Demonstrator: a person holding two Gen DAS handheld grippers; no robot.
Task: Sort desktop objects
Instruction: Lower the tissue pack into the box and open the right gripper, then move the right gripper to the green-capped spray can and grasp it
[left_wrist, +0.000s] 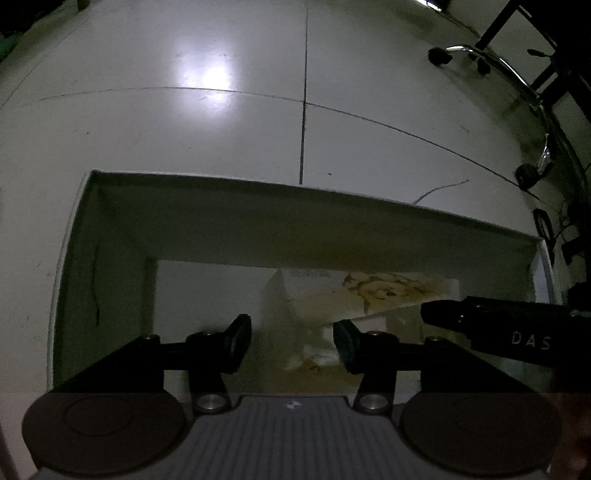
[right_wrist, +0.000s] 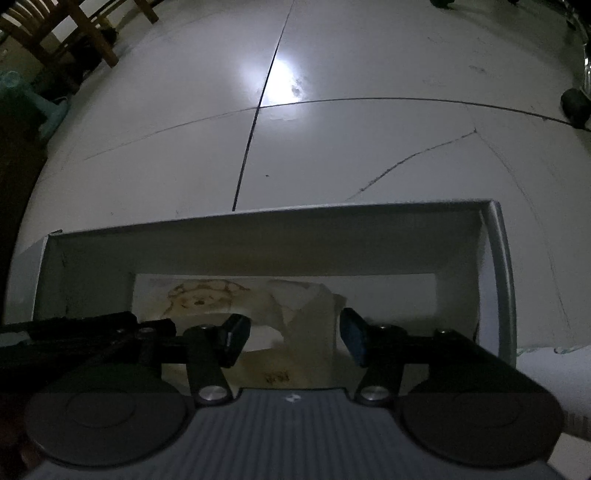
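Note:
A white open box (left_wrist: 258, 221) sits on the tiled floor; it also shows in the right wrist view (right_wrist: 280, 243). Inside lie pale papers, one with a brownish bear drawing (left_wrist: 384, 291), also in the right wrist view (right_wrist: 199, 295), and crumpled translucent wrapping (right_wrist: 314, 317). My left gripper (left_wrist: 291, 341) is open and empty, hanging over the box's inside. My right gripper (right_wrist: 293, 341) is open and empty over the same box, with the wrapping between its fingers' line of sight. The right gripper shows at the left wrist view's right edge (left_wrist: 498, 325).
White floor tiles with dark seams (left_wrist: 304, 92) lie beyond the box. An office chair base with castors (left_wrist: 528, 173) stands at the right. Wooden chair legs (right_wrist: 92, 33) stand at the far left in the right wrist view. The scene is dim.

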